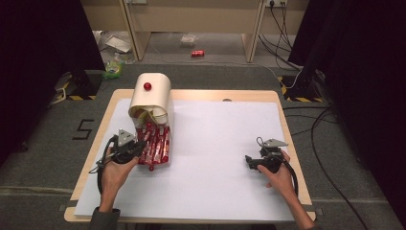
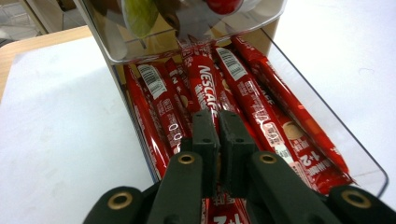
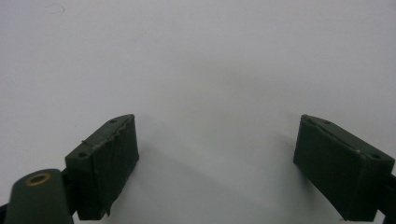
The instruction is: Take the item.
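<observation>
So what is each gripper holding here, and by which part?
The left gripper is shut on a red Nescafe stick in the clear tray, around its middle. The right gripper is open over the white table sheet, holding nothing.

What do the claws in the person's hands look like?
Each claw, left claw and right claw, is black with two blocky jaws, brass rivets, a grey three-cornered plate on top and a black trailing cable. A dark sleeve shows at the left arm.

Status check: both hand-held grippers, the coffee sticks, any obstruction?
Left hand-held gripper shut on a coffee stick in the clear tray. Right hand-held gripper open over bare white table. Dispenser lid overhangs the sticks' far ends.
</observation>
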A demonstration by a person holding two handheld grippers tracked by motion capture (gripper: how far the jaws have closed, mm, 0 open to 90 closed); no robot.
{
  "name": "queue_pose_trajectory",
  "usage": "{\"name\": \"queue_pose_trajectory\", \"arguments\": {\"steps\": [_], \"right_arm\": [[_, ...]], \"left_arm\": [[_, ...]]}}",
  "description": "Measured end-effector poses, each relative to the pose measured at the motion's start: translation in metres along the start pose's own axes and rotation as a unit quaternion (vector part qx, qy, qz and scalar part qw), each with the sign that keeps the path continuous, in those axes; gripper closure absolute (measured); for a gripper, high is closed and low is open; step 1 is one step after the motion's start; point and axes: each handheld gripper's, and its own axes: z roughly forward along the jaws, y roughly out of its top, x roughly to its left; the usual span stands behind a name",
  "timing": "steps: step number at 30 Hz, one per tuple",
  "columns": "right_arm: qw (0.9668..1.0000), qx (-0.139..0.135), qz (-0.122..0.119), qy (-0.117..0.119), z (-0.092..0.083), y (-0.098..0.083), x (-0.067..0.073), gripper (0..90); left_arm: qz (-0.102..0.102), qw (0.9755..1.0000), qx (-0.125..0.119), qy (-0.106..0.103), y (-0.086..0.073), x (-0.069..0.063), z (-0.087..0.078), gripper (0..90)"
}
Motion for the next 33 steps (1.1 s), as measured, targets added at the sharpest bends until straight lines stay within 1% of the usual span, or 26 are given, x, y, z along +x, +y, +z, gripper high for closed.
{"name": "queue_pose_trajectory", "arguments": {"steps": [3, 8, 9, 14, 16, 20, 27, 33], "right_arm": [[1.0, 0.0, 0.0, 0.0, 0.0, 0.0, 0.0, 14.0], [1.0, 0.001, 0.0, 0.001, 0.0, 0.0, 0.0, 14.0], [1.0, 0.0, 0.0, 0.0, 0.0, 0.0, 0.0, 14.0], [1.0, 0.001, 0.0, 0.001, 0.0, 0.0, 0.0, 14.0], [1.0, 0.001, 0.0, 0.001, 0.0, 0.0, 0.0, 14.0], [1.0, 0.001, 0.0, 0.001, 0.0, 0.0, 0.0, 14.0], [1.0, 0.001, 0.0, 0.001, 0.0, 0.0, 0.0, 14.0], [1.0, 0.001, 0.0, 0.001, 0.0, 0.0, 0.0, 14.0]], "left_arm": [[0.002, 1.0, 0.001, -0.003, -0.001, 0.0, -0.006, 85.4], [0.002, 1.0, 0.004, 0.001, -0.004, 0.004, -0.01, 85.4], [0.004, 1.0, 0.006, 0.0, -0.004, 0.004, -0.011, 85.4], [0.004, 1.0, 0.006, -0.004, -0.007, 0.005, -0.019, 85.4], [0.007, 0.9999, 0.01, -0.005, -0.009, 0.005, -0.023, 85.4], [0.005, 0.9999, 0.009, -0.002, -0.014, 0.007, -0.027, 85.4], [0.004, 1.0, 0.008, 0.001, -0.017, 0.011, -0.041, 85.4], [-0.005, 0.9999, 0.004, 0.009, -0.021, 0.019, -0.05, 85.4]]}}
